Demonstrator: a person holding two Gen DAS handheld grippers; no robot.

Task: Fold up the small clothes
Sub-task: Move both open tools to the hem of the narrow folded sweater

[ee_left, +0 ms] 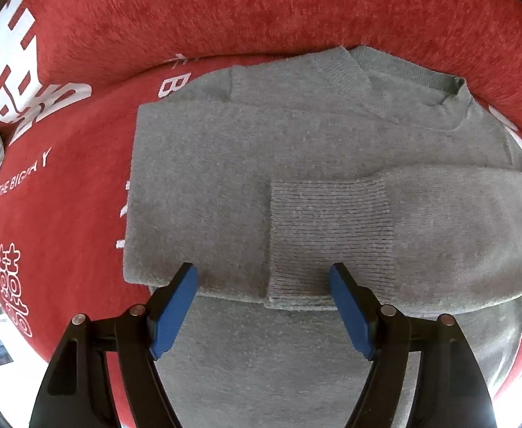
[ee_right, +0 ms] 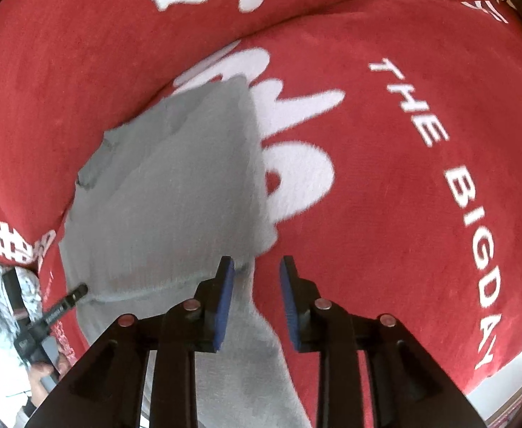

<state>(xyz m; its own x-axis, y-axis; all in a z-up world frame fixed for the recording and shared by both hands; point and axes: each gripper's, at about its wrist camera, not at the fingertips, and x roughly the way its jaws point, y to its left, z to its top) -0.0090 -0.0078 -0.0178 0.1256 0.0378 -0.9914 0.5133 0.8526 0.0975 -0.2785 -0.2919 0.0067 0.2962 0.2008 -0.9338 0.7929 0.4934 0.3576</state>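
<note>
The grey sweater point(ee_left: 261, 164) lies under the spread left tool point(ee_left: 264, 275), unpinched; the right tool point(ee_right: 256, 267) gapes beside its edge.

The grey knitted sweater point(ee_left: 261, 164) lies flat on the red plush blanket with white lettering point(ee_left: 261, 7), neckline at 12 o'clock. Its ribbed sleeve cuff point(ee_left: 332, 235) lies folded across the body from 3 o'clock. The left gripper point(ee_left: 264, 278) hangs over the folded edge at 6 o'clock.

It looks like a home. A soft red blanket point(ee_right: 385, 178) with white letters, "THE BIGDAY", covers a cushioned surface, perhaps a bed or sofa, and a grey sweater point(ee_left: 261, 164) lies on it.
</note>
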